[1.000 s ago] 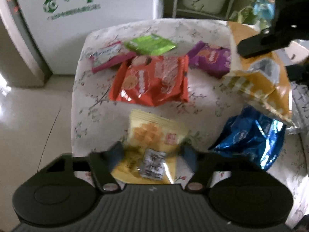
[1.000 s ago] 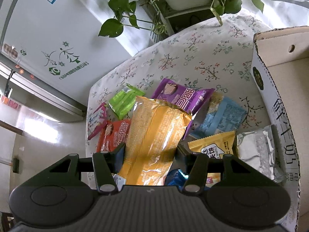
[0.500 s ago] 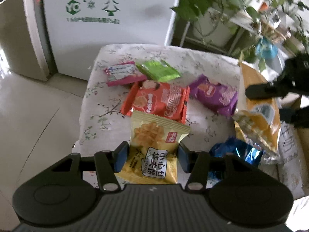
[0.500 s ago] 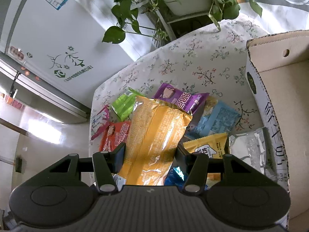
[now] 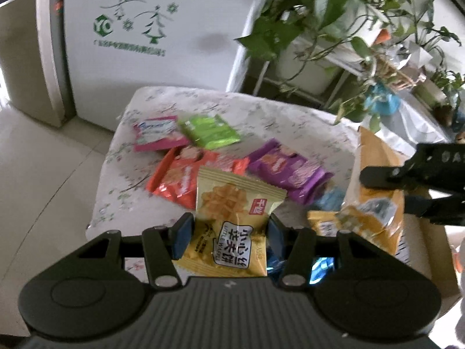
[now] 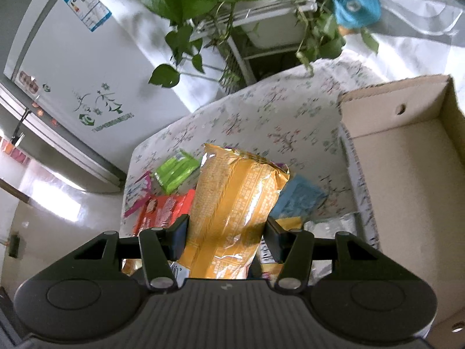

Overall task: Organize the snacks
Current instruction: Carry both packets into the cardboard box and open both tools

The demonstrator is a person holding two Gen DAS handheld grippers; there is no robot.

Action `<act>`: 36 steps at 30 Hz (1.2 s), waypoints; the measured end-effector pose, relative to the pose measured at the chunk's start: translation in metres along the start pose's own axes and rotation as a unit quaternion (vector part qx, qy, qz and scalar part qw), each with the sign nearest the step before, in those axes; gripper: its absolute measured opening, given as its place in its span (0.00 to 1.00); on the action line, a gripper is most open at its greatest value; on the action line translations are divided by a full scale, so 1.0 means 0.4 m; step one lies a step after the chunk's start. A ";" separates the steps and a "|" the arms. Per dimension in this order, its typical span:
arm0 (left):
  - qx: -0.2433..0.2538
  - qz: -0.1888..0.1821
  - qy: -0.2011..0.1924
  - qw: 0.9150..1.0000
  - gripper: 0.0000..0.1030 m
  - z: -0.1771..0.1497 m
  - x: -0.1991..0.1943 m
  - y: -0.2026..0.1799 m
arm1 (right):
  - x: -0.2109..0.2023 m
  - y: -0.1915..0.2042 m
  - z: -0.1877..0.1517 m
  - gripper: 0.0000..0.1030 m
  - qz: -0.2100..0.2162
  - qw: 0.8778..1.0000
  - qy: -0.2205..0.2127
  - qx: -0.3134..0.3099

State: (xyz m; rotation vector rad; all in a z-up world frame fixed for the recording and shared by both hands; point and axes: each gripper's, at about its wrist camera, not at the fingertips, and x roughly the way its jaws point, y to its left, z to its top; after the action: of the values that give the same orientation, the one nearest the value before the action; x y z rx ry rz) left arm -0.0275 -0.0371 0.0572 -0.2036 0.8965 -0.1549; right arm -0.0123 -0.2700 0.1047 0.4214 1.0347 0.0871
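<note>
Now our left gripper [image 5: 228,231] pinches the waffle packet [image 5: 232,226], our right gripper [image 6: 226,231] clamps the yellow bag [image 6: 235,203], and next we carry both to the box [image 6: 407,174].

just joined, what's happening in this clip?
A person with a handheld gripper in each hand is sorting snack packets off a floral-cloth table. The left gripper has a yellow waffle packet between its jaws, lifted clear of the table. The right gripper is clamped on a tall orange bag, beside an open cardboard box. Red, purple, green and pink packets lie on the cloth.
</note>
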 end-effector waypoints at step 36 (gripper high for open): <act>0.114 -0.137 0.029 0.984 0.51 -0.016 0.034 -0.521 | -0.270 -0.298 0.053 0.59 -0.098 0.982 -0.142 0.077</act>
State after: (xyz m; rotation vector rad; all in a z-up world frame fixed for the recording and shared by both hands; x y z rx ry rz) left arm -0.0344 -0.2427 0.0929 -0.1079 0.8983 -0.5186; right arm -0.0651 -0.4145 0.1567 0.4556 0.7988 -0.2245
